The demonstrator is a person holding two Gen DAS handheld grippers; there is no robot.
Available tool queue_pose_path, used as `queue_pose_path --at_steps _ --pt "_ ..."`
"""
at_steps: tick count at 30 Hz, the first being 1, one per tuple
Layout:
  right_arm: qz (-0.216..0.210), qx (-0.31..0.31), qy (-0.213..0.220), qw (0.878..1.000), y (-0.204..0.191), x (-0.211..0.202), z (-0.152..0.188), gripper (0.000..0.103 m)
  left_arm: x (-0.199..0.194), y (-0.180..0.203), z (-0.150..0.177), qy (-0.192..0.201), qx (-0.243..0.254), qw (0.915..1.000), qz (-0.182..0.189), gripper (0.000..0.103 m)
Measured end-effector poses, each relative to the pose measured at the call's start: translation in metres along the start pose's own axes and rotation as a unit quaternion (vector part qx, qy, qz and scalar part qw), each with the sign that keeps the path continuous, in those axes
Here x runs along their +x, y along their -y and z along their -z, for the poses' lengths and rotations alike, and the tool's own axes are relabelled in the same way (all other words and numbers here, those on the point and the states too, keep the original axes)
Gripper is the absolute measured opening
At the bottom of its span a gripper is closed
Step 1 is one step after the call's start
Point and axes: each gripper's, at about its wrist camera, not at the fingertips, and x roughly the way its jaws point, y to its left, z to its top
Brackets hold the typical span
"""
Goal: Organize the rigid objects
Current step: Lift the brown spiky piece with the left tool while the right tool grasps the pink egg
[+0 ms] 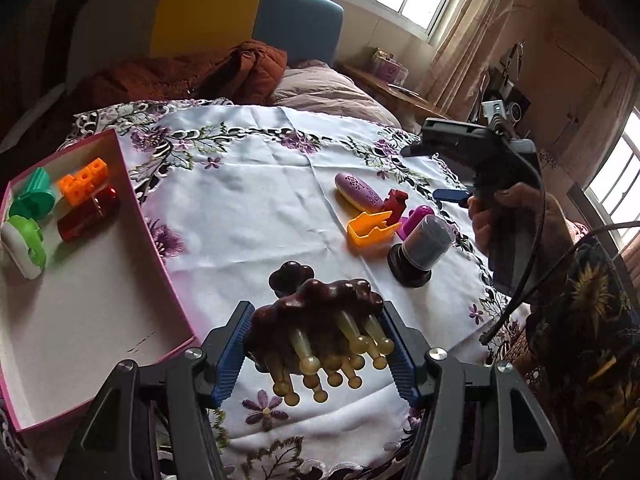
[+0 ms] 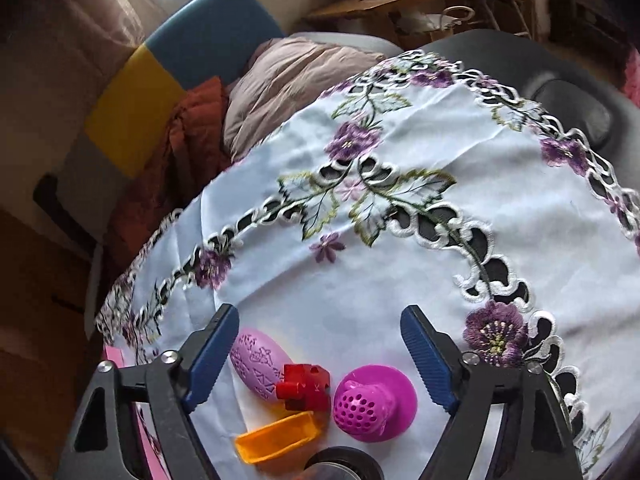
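Box (image 1: pixel 100 280) holds orange blocks (image 1: pixel 82 182), red piece (image 1: pixel 89 214), green items (image 1: pixel 32 200).

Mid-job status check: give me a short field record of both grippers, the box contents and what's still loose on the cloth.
left gripper: shut on dark brown knobbed massage brush with amber pins
right gripper: open, holding nothing, above loose toys
pink-edged cardboard box: orange brick, red block, two green pieces
loose on embroidered tablecloth: lilac oval case, red brick, orange scoop, magenta perforated cap, dark jar
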Motion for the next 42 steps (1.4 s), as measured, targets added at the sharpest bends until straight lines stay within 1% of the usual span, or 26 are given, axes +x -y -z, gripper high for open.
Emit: queue_pose_path --at_steps 1,4,7,8,10,11,13,14,15,16,17,18,20,21,22,23,24,26,29,32,34,37,38,40,41,42 --pt "0.003 -0.014 -0.003 1.0 -0.005 0.002 0.002 0.078 -0.002 -0.001 0.0 0.002 0.0 1.0 0.0 0.063" --pt "0.001 -0.069 -0.015 0.997 -0.026 0.007 0.008 0.077 -0.008 -0.004 0.002 0.009 -0.003 0.9999 -0.004 0.063" --pt "0.001 -0.122 -0.018 0.992 -0.045 0.009 0.015 0.077 -0.016 -0.008 0.003 0.02 -0.007 0.9997 -0.007 0.063" --pt "-0.003 -0.135 -0.022 0.991 -0.05 0.01 0.017 0.077 -0.018 -0.01 0.002 0.021 -0.009 0.9997 -0.008 0.063" --pt "-0.01 -0.167 -0.043 0.985 -0.062 0.017 0.02 0.077 -0.024 -0.014 0.003 0.026 -0.012 0.9995 -0.011 0.063" --pt "-0.004 -0.188 -0.051 0.981 -0.069 0.021 0.021 0.077 -0.026 -0.016 0.003 0.027 -0.016 0.9994 -0.011 0.063" --pt "0.025 -0.23 -0.06 0.971 -0.083 0.028 0.02 0.077 -0.03 -0.021 0.004 0.028 -0.022 0.9993 -0.013 0.063" --pt "0.03 -0.243 -0.074 0.967 -0.088 0.034 0.018 0.077 -0.031 -0.024 0.004 0.029 -0.027 0.9991 -0.013 0.063" --pt "0.031 -0.26 -0.097 0.96 -0.096 0.042 0.017 0.077 -0.033 -0.027 0.005 0.03 -0.032 0.9989 -0.014 0.063" --pt "0.039 -0.276 -0.108 0.954 -0.101 0.046 0.018 0.076 -0.034 -0.03 0.005 0.032 -0.037 0.9987 -0.015 0.063" --pt "0.058 -0.298 -0.115 0.946 -0.107 0.053 0.019 0.076 -0.034 -0.031 0.005 0.032 -0.04 0.9986 -0.015 0.063" --pt "0.08 -0.319 -0.13 0.935 -0.112 0.062 0.021 0.076 -0.035 -0.032 0.005 0.033 -0.043 0.9984 -0.015 0.063" --pt "0.106 -0.337 -0.169 0.92 -0.113 0.079 0.025 0.076 -0.037 -0.033 0.006 0.036 -0.046 0.9982 -0.015 0.063" --pt "0.119 -0.345 -0.186 0.912 -0.112 0.089 0.028 0.069 -0.039 -0.034 0.007 0.037 -0.047 0.9981 -0.015 0.063" --pt "0.129 -0.351 -0.195 0.907 -0.109 0.095 0.032 0.059 -0.039 -0.035 0.007 0.038 -0.048 0.998 -0.015 0.063" --pt "0.114 -0.346 -0.196 0.91 -0.109 0.094 0.032 0.05 -0.041 -0.036 0.007 0.039 -0.049 0.9979 -0.015 0.063" --pt "0.102 -0.341 -0.193 0.914 -0.109 0.09 0.031 0.044 -0.042 -0.038 0.007 0.04 -0.051 0.9978 -0.016 0.063" --pt "0.104 -0.349 -0.186 0.913 -0.112 0.086 0.034 0.044 -0.044 -0.04 0.008 0.041 -0.056 0.9975 -0.017 0.063" --pt "0.095 -0.367 -0.164 0.911 -0.122 0.075 0.044 0.044 -0.046 -0.044 0.009 0.044 -0.063 0.9969 -0.018 0.063" --pt "0.052 -0.375 -0.14 0.915 -0.14 0.058 0.057 0.044 -0.049 -0.048 0.011 0.045 -0.07 0.9963 -0.023 0.063" --pt "0.022 -0.388 -0.133 0.912 -0.152 0.05 0.07 0.044 -0.052 -0.053 0.012 0.048 -0.075 0.9956 -0.029 0.063" --pt "-0.022 -0.407 -0.144 0.902 -0.167 0.048 0.096 0.044 -0.059 -0.063 0.014 0.054 -0.088 0.9939 -0.038 0.063" --pt "-0.028 -0.412 -0.151 0.898 -0.168 0.052 0.106 0.044 -0.062 -0.067 0.015 0.056 -0.094 0.9931 -0.044 0.063" --pt "-0.026 -0.417 -0.167 0.893 -0.17 0.066 0.124 0.045 -0.068 -0.077 0.018 0.059 -0.105 0.9912 -0.054 0.063" --pt "-0.023 -0.419 -0.164 0.893 -0.168 0.071 0.129 0.044 -0.07 -0.08 0.019 0.06 -0.11 0.9905 -0.058 0.063" --pt "-0.029 -0.418 -0.15 0.895 -0.166 0.069 0.129 0.044 -0.073 -0.086 0.021 0.062 -0.116 0.9892 -0.064 0.063"
